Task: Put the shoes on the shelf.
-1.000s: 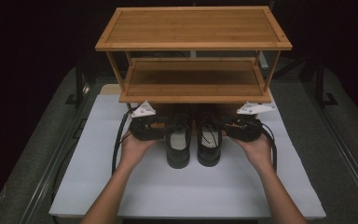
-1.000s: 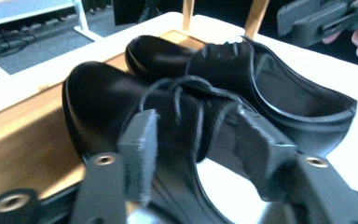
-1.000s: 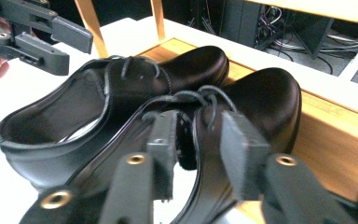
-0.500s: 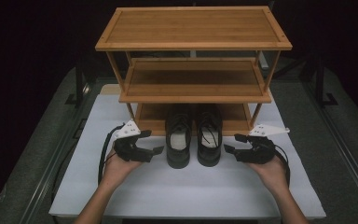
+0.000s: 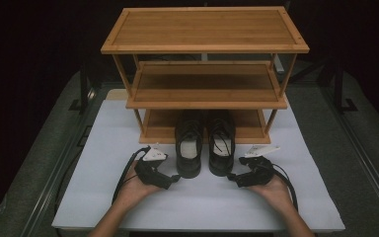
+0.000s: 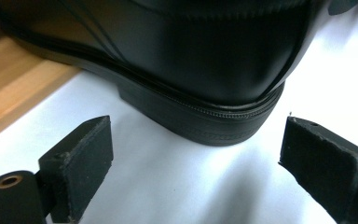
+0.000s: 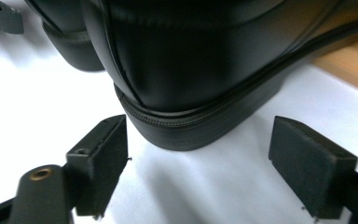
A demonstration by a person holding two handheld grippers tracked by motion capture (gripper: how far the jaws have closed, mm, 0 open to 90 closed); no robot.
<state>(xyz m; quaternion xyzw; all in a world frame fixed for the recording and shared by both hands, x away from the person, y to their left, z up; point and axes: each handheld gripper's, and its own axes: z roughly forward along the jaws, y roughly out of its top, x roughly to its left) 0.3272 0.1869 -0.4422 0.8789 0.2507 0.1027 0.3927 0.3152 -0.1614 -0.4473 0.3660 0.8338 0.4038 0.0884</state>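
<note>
Judging by the present layout, the pair of black shoes sits toes-in under the lowest tier of the bamboo rack (image 5: 205, 74), heels projecting onto the white mat (image 5: 103, 143); the placement looks largely done, with at most a final push or alignment left.

Left side: the left gripper (image 5: 170, 180) rests in the person's left hand (image 5: 134, 190), aimed at the heel of the left shoe (image 5: 189, 143). In the left gripper view its jaws stand wide apart with nothing between them, and the heel (image 6: 214, 126) lies just ahead, apart from both pads.

Right side: the right shoe (image 5: 221, 140) stands touching or just beside its mate, parallel. The right gripper (image 5: 233, 178), in the right hand (image 5: 271, 190), is likewise spread and empty; its view shows the heel (image 7: 186, 126) close ahead but untouched.

Materials: shoes are smooth, glossy black leather with a stitched welt and a stacked rubber-like heel, rounded at the back. Rack is slatted, light-brown wood, three rectangular tiers on thin posts. Mat is matte and flat. Jaw pads are black, foam-like, blocky and slightly worn at the edges.
</note>
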